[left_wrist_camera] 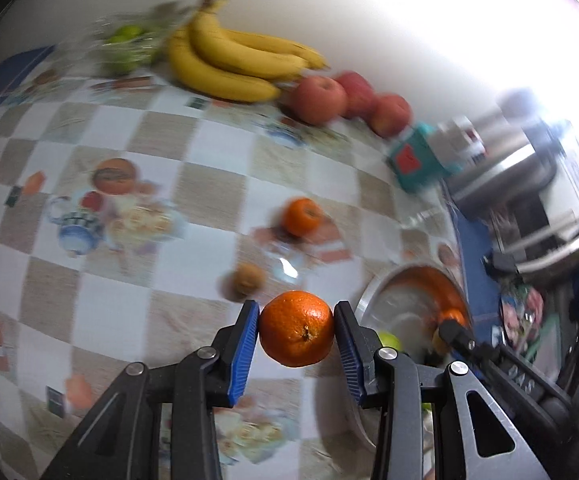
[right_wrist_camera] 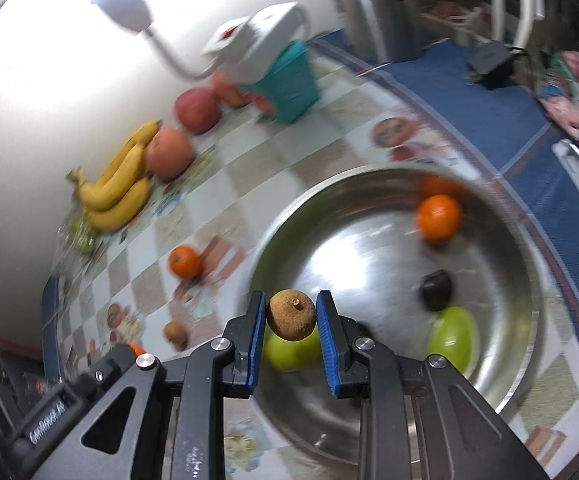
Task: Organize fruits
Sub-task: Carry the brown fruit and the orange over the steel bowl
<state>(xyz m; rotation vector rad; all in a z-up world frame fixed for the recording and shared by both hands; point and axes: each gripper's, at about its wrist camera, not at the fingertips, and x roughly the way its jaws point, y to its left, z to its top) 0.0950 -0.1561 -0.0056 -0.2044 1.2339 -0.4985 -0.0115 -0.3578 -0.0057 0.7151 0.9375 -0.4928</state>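
My left gripper [left_wrist_camera: 296, 330] is shut on an orange [left_wrist_camera: 296, 334] and holds it above the checkered tablecloth, left of the steel bowl [left_wrist_camera: 369, 296]. My right gripper [right_wrist_camera: 291, 316] is shut on a small brown fruit [right_wrist_camera: 290, 314] over the near rim of the steel bowl [right_wrist_camera: 529, 300]. Inside the bowl lie an orange [right_wrist_camera: 438, 218], a dark fruit [right_wrist_camera: 435, 290] and two green fruits [right_wrist_camera: 451, 338]. On the cloth sit another orange [left_wrist_camera: 301, 217], also in the right wrist view [right_wrist_camera: 184, 261], and a second brown fruit [left_wrist_camera: 247, 280].
Along the wall lie a banana bunch [left_wrist_camera: 233, 62], three red apples [left_wrist_camera: 319, 100] and a bag of green fruit [left_wrist_camera: 127, 46]. A teal box [left_wrist_camera: 417, 162] with a white lamp base [right_wrist_camera: 257, 46] stands beyond the apples. Metal appliances [left_wrist_camera: 505, 172] stand at the right.
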